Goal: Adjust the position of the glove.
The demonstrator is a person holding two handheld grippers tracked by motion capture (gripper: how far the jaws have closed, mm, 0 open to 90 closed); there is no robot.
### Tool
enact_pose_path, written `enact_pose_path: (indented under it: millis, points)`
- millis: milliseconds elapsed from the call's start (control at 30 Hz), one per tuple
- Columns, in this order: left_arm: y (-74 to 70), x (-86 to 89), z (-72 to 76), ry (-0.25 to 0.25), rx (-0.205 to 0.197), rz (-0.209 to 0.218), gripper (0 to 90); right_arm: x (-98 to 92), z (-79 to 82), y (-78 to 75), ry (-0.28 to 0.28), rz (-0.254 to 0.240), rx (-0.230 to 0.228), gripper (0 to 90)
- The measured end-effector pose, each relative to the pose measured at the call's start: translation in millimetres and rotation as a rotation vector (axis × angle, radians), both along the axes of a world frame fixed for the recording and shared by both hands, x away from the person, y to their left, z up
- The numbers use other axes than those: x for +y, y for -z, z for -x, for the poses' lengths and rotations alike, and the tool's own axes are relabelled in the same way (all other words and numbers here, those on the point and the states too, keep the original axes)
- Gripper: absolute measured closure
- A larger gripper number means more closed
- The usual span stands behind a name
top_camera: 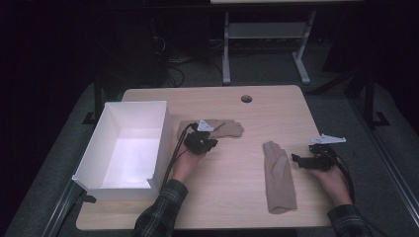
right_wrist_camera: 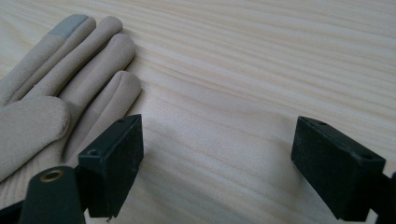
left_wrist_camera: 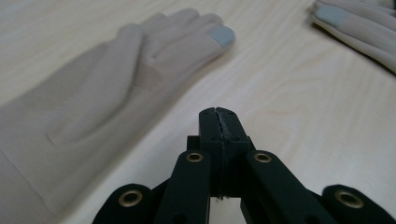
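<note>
Two beige gloves lie flat on the wooden table (top_camera: 276,108). One glove (top_camera: 227,129) (left_wrist_camera: 116,84) lies sideways near the table's middle, its fingers pointing right, with a grey fingertip patch. My left gripper (top_camera: 210,143) (left_wrist_camera: 218,115) hovers at this glove's near edge, jaws pressed together with nothing between them. The other glove (top_camera: 279,176) (right_wrist_camera: 60,93) lies lengthwise at the right, fingers pointing away; it also appears far off as the second glove (left_wrist_camera: 359,23). My right gripper (top_camera: 299,160) (right_wrist_camera: 217,154) sits just right of it, jaws wide apart over bare wood.
A white open box (top_camera: 159,143) stands on the table's left part, close to my left hand. A round cable hole (top_camera: 246,98) sits near the far edge. A metal desk frame (top_camera: 267,39) stands on the floor beyond the table.
</note>
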State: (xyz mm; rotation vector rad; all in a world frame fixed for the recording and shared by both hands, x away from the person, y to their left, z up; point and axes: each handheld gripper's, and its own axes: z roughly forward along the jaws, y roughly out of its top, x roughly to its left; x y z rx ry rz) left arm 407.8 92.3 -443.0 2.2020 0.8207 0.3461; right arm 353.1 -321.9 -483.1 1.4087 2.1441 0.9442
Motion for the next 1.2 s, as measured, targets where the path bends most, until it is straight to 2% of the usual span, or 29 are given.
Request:
enact_pose_path:
  millis: [100,367,467,600,667,733,833,1000,1200]
  points:
    - [1.6,-1.3,-11.3,-0.016,-0.019,-0.002,89.4,0.1,-0.4,0.1,-0.002,0.0,-0.001,16.5]
    - [9.1,-3.9,-39.0,-0.024,-0.022,-0.02,89.5,0.5,-0.4,0.1,-0.002,-0.002,-0.001,16.5]
    - [13.5,-5.8,-47.9,-0.03,-0.009,0.002,89.4,0.6,-1.0,0.1,-0.01,0.001,-0.001,16.5]
    - [19.9,-10.0,-54.2,-0.034,0.0,-0.019,89.4,0.8,-0.8,0.2,-0.009,0.001,-0.001,16.5]
    - [23.9,-12.1,-56.8,-0.032,0.018,-0.04,89.5,0.8,-0.7,0.2,-0.011,0.001,-0.002,16.5]
    - [25.6,-12.1,-57.6,-0.029,0.024,-0.027,89.6,0.8,-0.9,0.2,-0.013,0.001,-0.002,16.5]
    - [24.8,-15.3,-54.1,-0.016,0.03,-0.034,89.7,0.9,-1.0,0.2,-0.014,0.001,-0.002,16.5]
    - [22.9,-23.5,-41.8,0.037,0.044,-0.051,89.6,1.2,-0.7,0.2,-0.013,0.001,-0.002,16.5]
    - [23.6,-33.2,-24.8,0.073,0.046,-0.036,89.6,1.5,-0.8,0.2,-0.015,-0.001,-0.002,16.5]
